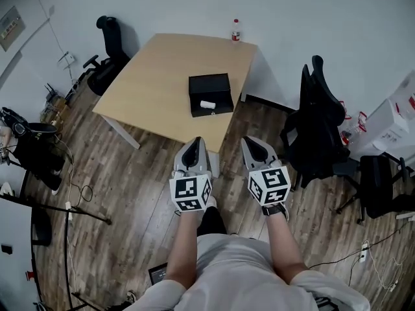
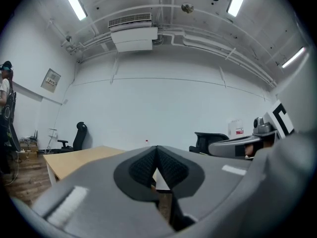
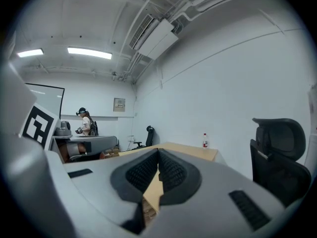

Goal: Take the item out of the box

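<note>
Person standing, both forearms out, one gripper in each hand. Left gripper (image 2: 157, 150) - jaws closed, ribbed pads meeting at the tips, nothing between them. Right gripper (image 3: 158, 153) - same, jaws together and empty. Both are held side by side over the wood-plank floor (image 1: 130, 193), just short of the near corner of the table (image 1: 168, 76), touching nothing. Marker cubes face the head camera.

The light wooden table is just ahead. A black box (image 1: 211, 94) sits on it near the front-right edge, lid open and standing up at the back. A small white item (image 1: 207, 104) lies inside on the box floor, near the front wall. The box is well apart from both grippers. A small bottle with a red cap (image 1: 235, 30) stands at the far table edge by the wall.

A black office chair (image 1: 107, 50) is at the table's far left, and another black office chair (image 1: 321, 122) is to its right. White cartons (image 1: 395, 118) are stacked at the far right. Cables and stands are along the left. Another person (image 3: 86, 123) stands far off in the right gripper view, by the far wall.
</note>
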Motion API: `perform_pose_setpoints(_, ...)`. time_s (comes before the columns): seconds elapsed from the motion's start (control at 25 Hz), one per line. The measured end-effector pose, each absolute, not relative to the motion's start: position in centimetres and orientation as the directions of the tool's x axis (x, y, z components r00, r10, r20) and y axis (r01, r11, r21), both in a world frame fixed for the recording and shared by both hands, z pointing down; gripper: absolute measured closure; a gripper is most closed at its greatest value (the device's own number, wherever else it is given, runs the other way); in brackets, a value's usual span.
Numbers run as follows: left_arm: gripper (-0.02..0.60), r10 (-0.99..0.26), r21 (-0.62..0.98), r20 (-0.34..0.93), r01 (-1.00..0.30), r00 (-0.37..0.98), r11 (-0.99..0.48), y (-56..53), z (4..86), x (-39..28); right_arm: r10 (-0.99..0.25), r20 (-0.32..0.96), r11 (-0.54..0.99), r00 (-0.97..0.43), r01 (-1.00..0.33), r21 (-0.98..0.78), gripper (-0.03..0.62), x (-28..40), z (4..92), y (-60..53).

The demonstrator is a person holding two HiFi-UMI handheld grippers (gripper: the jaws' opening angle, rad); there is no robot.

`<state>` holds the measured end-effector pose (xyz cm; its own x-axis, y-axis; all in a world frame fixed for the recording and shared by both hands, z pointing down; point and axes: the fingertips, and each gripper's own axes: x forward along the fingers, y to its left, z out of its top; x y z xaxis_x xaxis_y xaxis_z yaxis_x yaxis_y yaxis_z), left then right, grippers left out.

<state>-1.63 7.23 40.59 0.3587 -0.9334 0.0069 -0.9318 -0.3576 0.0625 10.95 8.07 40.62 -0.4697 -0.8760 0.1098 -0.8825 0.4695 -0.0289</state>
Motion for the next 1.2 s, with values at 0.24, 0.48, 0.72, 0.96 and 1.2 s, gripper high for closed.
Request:
perform_pose_setpoints(0.24, 0.572, -0.947, 0.083, 0.000, -0.944, 0.320, -0.319, -0.1, 40.0, -5.6, -0.874, 0.112, 0.474, -0.472, -0.880, -0.009, 0.580, 8.4, 40.0, 1.6)
perform_pose_setpoints(0.48, 0.572, -0.936, 0.095, 0.018, -0.933, 0.350, -0.347, -6.3, 40.7, -6.7, -0.878, 0.142, 0.460, -0.457, -0.888, -0.011, 0.580, 7.0, 40.8, -4.3)
perform_pose_setpoints(0.72, 0.572, -0.929, 0.103, 0.014, -0.925, 0.370, -0.366, -11.5, 40.7, -8.3, -0.879, 0.156, 0.456, -0.450, -0.890, 0.000, 0.581, 4.9, 41.2, -9.4)
perform_pose_setpoints(0.96, 0.572, -0.916, 0.106, 0.014, -0.911, 0.402, -0.398, -15.1, 41.1, -10.1, -0.884, 0.166, 0.446, -0.438, -0.895, 0.012, 0.580, 2.5, 41.9, -13.6)
perform_pose_setpoints(1.2, 0.572, -0.904, 0.081, 0.035, -0.903, 0.425, -0.422, -17.7, 41.8, -10.2, -0.885, 0.200, 0.432, -0.421, -0.902, 0.013, 0.580, 1.9, 43.1, -16.2)
